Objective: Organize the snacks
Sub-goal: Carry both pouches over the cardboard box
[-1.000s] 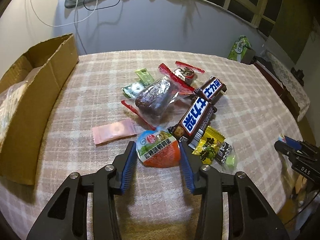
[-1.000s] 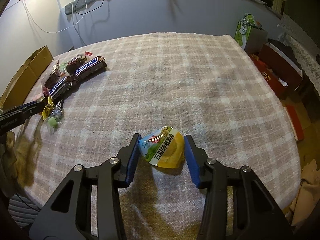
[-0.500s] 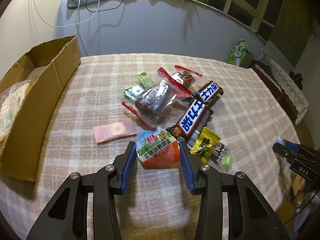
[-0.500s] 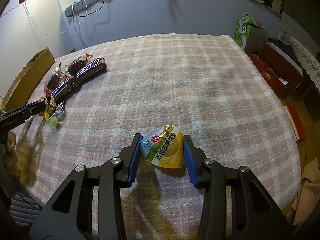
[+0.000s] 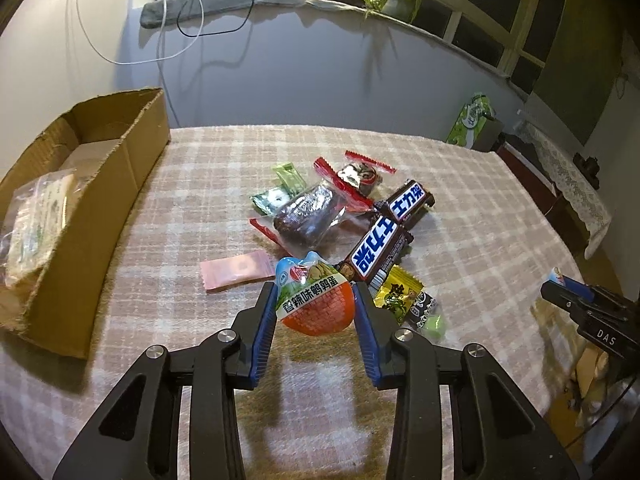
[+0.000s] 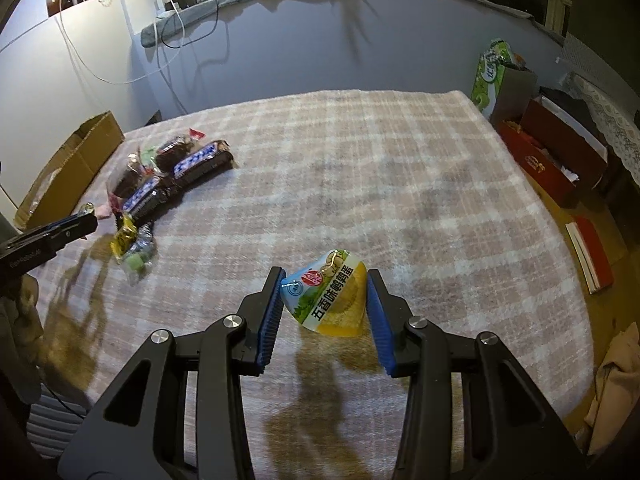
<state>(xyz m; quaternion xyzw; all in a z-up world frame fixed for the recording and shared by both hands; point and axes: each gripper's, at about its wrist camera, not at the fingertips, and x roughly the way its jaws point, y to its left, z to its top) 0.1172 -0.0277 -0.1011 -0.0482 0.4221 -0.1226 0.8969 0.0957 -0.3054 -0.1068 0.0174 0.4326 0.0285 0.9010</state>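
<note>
The left gripper (image 5: 315, 312) has just been closing, and its blue fingers (image 5: 266, 322) now press both sides of the orange egg pouch (image 5: 315, 300), which sat between wider fingers a second ago. The pouch sits a little higher in the left wrist view than before and seems clear of the plaid worktop (image 5: 460, 208), though I cannot be sure it has left the cloth. On the other side, the right gripper (image 6: 322, 308) holds the yellow egg pouch (image 6: 332, 300): the left finger touches the pouch's left corner and the right finger lies along its right edge, with its fingers set slightly closer than a second ago and a shadow beneath that suggests it is held above the cloth. Both pouches are thus in hand, each at the near edge of the worktop, the yellow one well apart from the rest. The remaining snacks lie in a loose heap in the middle-left: two chocolate bars (image 5: 378, 248), a clear bag of dark sweets (image 5: 308, 216), a pink sachet (image 5: 234, 274), green packets (image 5: 276, 196) and a yellow candy (image 5: 398, 296) just right of the left gripper. The cardboard box (image 5: 80, 208) stands at the far left with a plastic bag already inside. In my judgement the grasp phase is finished for both pouches, and the likely next step is carrying them to the box, most of the sorting being not yet done.
</note>
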